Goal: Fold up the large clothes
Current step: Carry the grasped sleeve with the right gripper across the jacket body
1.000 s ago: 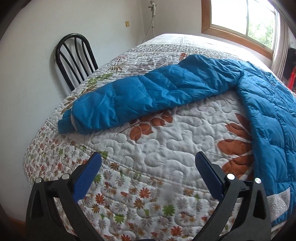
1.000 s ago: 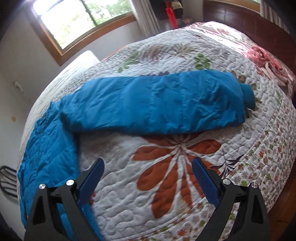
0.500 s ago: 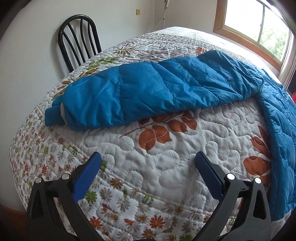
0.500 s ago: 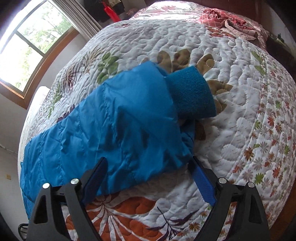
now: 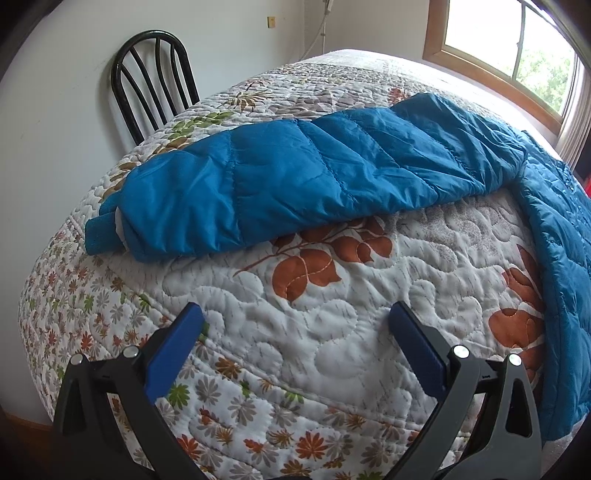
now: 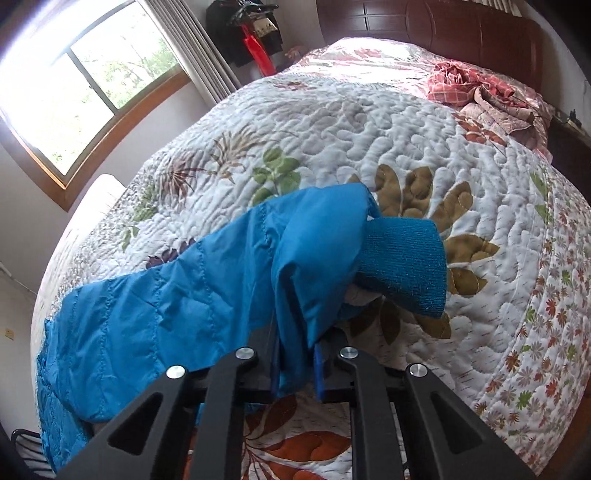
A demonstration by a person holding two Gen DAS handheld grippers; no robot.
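A blue quilted puffer jacket lies spread on a floral quilted bed. In the left wrist view its left sleeve (image 5: 314,177) stretches across the quilt, its knit cuff (image 5: 101,234) at the bed's left edge, and the jacket body (image 5: 557,236) is at the right. My left gripper (image 5: 295,339) is open and empty, apart from the sleeve, above bare quilt nearer the bed's front edge. In the right wrist view my right gripper (image 6: 295,365) is shut on the other sleeve (image 6: 207,295) near its knit cuff (image 6: 402,258), with the fabric bunched and lifted between the jaws.
A black metal chair (image 5: 155,81) stands against the wall by the bed's left side. Crumpled red and pink clothes (image 6: 480,88) lie near the dark wooden headboard (image 6: 443,29). Windows (image 6: 74,85) are beyond the bed. The quilt (image 5: 332,314) hangs over the bed's edge.
My right gripper moved onto the right sleeve near the cuff and shut on it, lifting the fabric. My left gripper drifted left and closer to the left sleeve, staying open.
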